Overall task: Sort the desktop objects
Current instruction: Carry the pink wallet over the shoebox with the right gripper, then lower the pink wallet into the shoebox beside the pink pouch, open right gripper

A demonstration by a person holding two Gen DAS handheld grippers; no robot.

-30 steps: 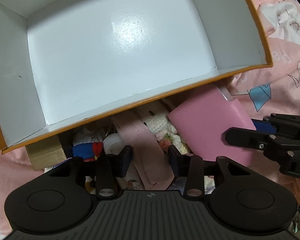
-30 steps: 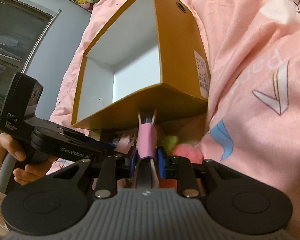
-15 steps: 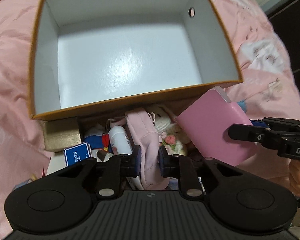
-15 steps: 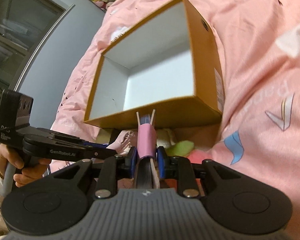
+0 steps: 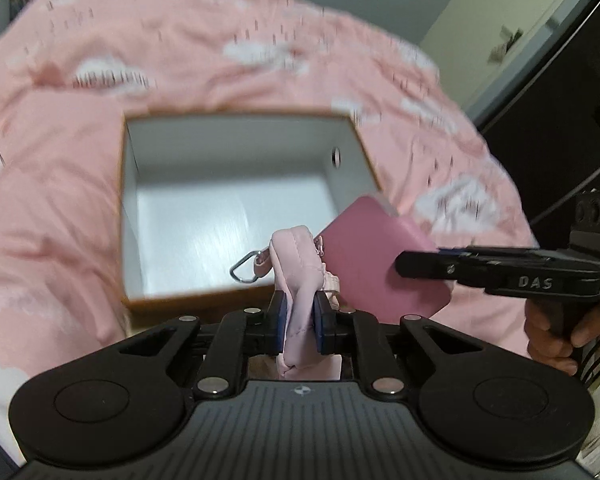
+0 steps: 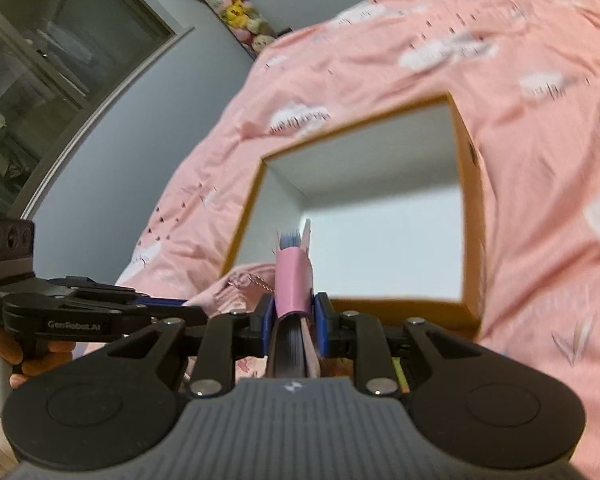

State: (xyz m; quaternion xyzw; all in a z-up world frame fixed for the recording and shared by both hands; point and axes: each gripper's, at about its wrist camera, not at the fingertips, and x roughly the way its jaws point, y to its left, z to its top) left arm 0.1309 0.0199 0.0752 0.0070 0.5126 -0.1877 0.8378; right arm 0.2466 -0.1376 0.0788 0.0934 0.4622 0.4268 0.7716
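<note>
Both claws have risen above the open box (image 5: 236, 208) on the bed (image 5: 60, 208). The left claw (image 5: 300, 320), open a second ago, now pinches a pink pouch (image 5: 296, 264). The right claw (image 6: 292, 320) still grips a pink notebook (image 6: 294, 276).

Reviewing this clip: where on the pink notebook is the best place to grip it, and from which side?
Across its thin thickness at one short end, coming along its length, as the right gripper does now. The pink notebook is a flat slab, so its covers give the pads parallel faces, and the free end leads toward the open box.

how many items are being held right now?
2. Pink pouch clamped in the left tool; pink notebook clamped in the right tool. Both near the open box.
</note>
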